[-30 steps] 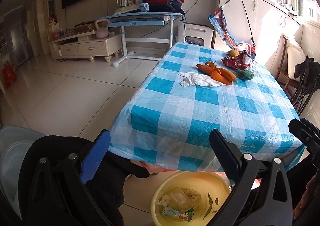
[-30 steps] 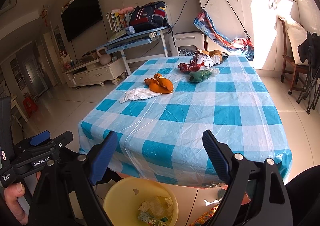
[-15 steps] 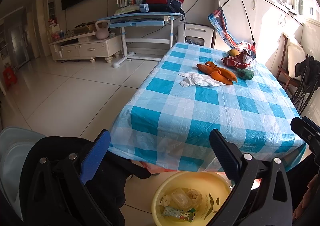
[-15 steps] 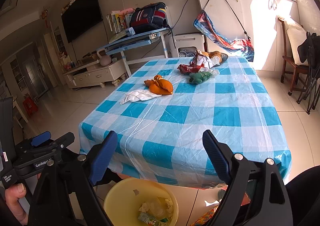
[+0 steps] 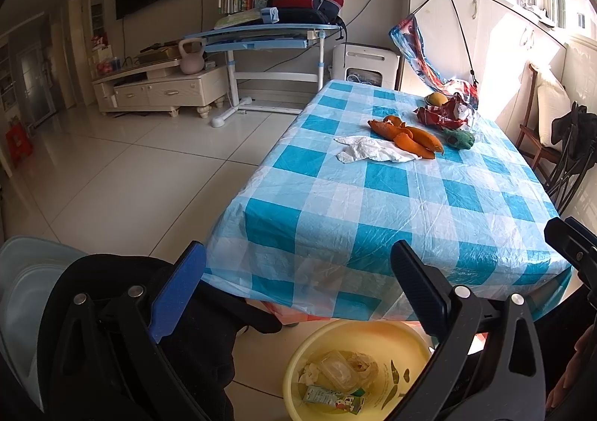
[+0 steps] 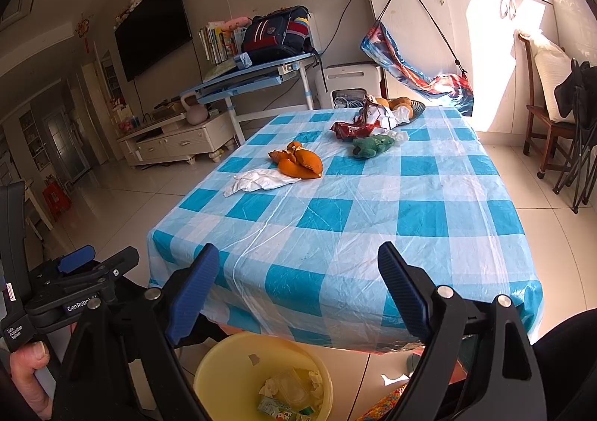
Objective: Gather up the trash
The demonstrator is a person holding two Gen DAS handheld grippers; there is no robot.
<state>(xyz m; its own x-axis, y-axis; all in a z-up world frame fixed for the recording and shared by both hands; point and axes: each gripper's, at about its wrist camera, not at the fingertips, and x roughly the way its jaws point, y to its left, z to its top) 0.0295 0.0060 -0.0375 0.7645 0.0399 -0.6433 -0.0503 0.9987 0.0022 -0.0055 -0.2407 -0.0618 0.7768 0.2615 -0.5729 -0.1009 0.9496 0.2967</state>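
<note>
Two grippers, both with jaws spread wide and nothing between the pads. The left gripper [image 5: 294, 271] hangs just off the near edge of the table [image 5: 373, 204], tilted down, and right under it on the floor sits one yellow basin [image 5: 373, 335] with trash already in it: a clear plastic container [image 5: 335, 368], a small green carton [image 5: 332, 396] and some crumpled bits. The right gripper [image 6: 294, 271] is posed about the same, angled down over the near table edge with the same basin [image 6: 224, 365] below.

On the checked cloth, going left to right in the left wrist view: one crumpled white tissue [image 5: 373, 154], one pile of orange peels [image 5: 410, 137] touching its right end (can't count the pieces exactly), one red wrapper [image 5: 442, 115] further back, one green crumpled thing [image 5: 460, 139] just beside the peels. All of it is on the far half of the table, well apart from both grippers.

View differences: the right wrist view catches the left gripper's body at its left edge, with a thumb [image 6: 31, 357] on the handle, and it shows a dark dish [image 6: 414, 107] of fruit behind the wrapper. The left view only shows one yellowish fruit [image 5: 436, 98] there, plus the tip of the right gripper at its right edge.
</note>
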